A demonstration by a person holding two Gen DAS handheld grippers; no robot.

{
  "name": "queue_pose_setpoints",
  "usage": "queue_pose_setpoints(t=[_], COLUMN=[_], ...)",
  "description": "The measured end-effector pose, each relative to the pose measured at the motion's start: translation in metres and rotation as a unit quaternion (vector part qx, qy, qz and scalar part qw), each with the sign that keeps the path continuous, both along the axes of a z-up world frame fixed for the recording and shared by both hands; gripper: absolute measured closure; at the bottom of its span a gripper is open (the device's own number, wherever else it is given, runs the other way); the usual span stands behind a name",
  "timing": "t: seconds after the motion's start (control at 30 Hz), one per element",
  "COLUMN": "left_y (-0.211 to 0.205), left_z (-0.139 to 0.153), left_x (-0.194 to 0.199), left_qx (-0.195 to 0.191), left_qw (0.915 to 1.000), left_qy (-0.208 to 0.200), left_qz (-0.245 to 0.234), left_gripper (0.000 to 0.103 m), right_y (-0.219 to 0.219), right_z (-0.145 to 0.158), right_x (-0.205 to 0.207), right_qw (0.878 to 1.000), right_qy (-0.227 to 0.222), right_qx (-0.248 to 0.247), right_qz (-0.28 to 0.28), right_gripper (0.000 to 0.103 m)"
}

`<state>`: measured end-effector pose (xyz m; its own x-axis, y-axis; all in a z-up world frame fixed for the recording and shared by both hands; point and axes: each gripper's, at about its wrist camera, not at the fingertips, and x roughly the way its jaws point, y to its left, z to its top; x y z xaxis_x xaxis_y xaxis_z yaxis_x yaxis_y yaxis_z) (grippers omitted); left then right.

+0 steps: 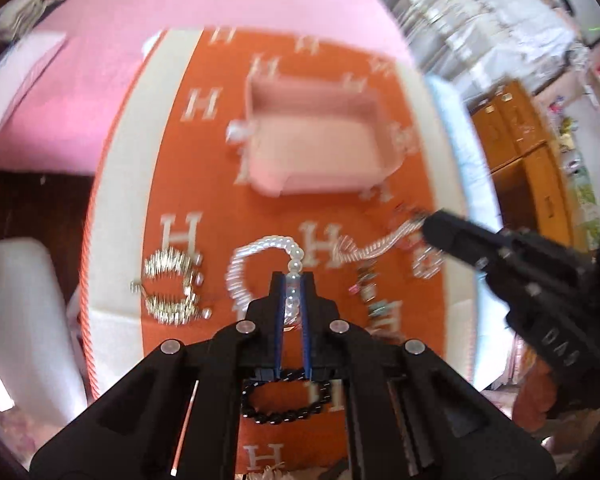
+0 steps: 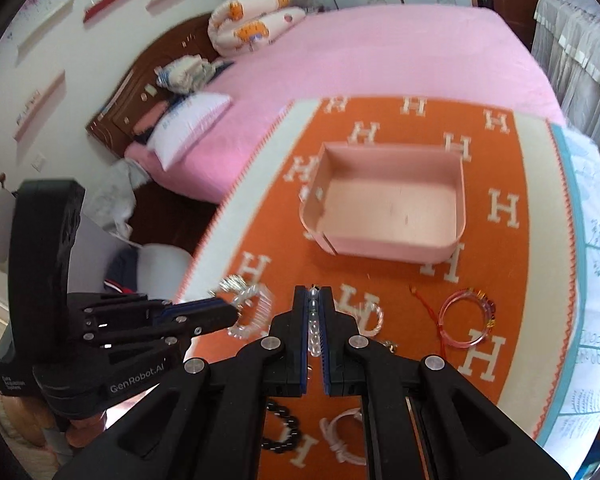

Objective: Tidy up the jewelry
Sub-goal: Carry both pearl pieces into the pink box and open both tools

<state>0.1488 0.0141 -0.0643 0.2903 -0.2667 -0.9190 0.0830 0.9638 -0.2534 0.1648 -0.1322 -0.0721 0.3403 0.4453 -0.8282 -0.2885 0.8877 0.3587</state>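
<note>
At six o'clock in the left wrist view: left claw (image 1: pixel 294 280) narrowed onto the pearl bracelet (image 1: pixel 260 264), loop trailing toward eleven o'clock over the orange blanket (image 1: pixel 220 184). At three o'clock, right claw (image 1: pixel 428 226) closed on a blurred bead strand (image 1: pixel 376 244) that reaches back toward centre. Dead ahead at twelve, the open pink box (image 1: pixel 320 140), apart from both pieces. Plain at nine o'clock, a gold bracelet (image 1: pixel 172 288); low between the arms, a black bead bracelet (image 1: pixel 284 396). Too much blur to tell whether the two held strands touch or snag. If tangled, pulling apart risks a snapped string and scattered beads, or one piece dragged out of so thin a pinch. Over in the right wrist view, far sharper: right claw (image 2: pixel 314 292) at six o'clock, pinched tight with the bead strand (image 2: pixel 314 320) stacked between the pads; left claw (image 2: pixel 232 312) at nine o'clock, gripping its pearl bracelet (image 2: pixel 256 312). Shows crisply what the other view only smears: box (image 2: pixel 456 200) with a bare floor, a pink cord bangle (image 2: pixel 466 316) at four o'clock, and a white cord bracelet (image 2: pixel 344 436) at six. Another risk: a dangling loop catching the box wall and spilling outside.
</note>
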Motion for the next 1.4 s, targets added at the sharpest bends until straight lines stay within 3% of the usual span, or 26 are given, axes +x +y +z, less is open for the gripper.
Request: queue_pose_setpoints(t=[0.27, 0.4, 0.53, 0.7, 1.03, 1.17, 1.2, 1.27, 1.33, 1.4], left_y=[-0.013, -0.024, -0.036, -0.041, -0.042, -0.038, -0.037, -0.033, -0.027, -0.020], left_z=[0.095, 0.116, 0.110, 0.057, -0.042, -0.065, -0.069, -0.074, -0.076, -0.072], left_x=[0.029, 0.051, 0.080, 0.124, 0.164, 0.173, 0.175, 0.176, 0.174, 0.170], left_qx=[-0.014, -0.005, 0.004, 0.023, 0.057, 0.074, 0.081, 0.086, 0.070, 0.055], left_qw=[0.9953, 0.9926, 0.9933, 0.9966, 0.9980, 0.9970, 0.9963, 0.9956, 0.9969, 0.9981], left_qy=[-0.087, -0.109, -0.100, -0.067, -0.017, 0.018, 0.026, 0.038, 0.036, 0.018], left_qz=[-0.040, -0.053, -0.057, -0.042, -0.023, -0.013, -0.009, -0.003, 0.007, 0.023], left_gripper=[0.098, 0.098, 0.098, 0.098, 0.097, 0.084, 0.081, 0.079, 0.079, 0.079], right_y=[-0.009, -0.020, -0.028, -0.036, -0.042, -0.040, -0.040, -0.042, -0.044, -0.045], right_z=[0.106, 0.152, 0.165, 0.137, 0.035, 0.001, -0.004, -0.022, -0.029, -0.034], right_x=[0.008, 0.025, 0.055, 0.098, 0.160, 0.171, 0.172, 0.174, 0.173, 0.172], right_qw=[0.998, 0.994, 0.992, 0.994, 0.994, 0.993, 0.993, 0.992, 0.992, 0.992], right_qy=[-0.056, -0.092, -0.098, -0.067, 0.024, 0.053, 0.056, 0.058, 0.054, 0.050], right_qx=[0.026, 0.038, 0.043, 0.029, -0.008, -0.032, -0.034, -0.037, -0.038, -0.041], right_qz=[-0.020, -0.043, -0.063, -0.079, -0.102, -0.103, -0.103, -0.104, -0.109, -0.110], right_gripper=[0.099, 0.099, 0.099, 0.099, 0.099, 0.097, 0.095, 0.079, 0.071, 0.071])
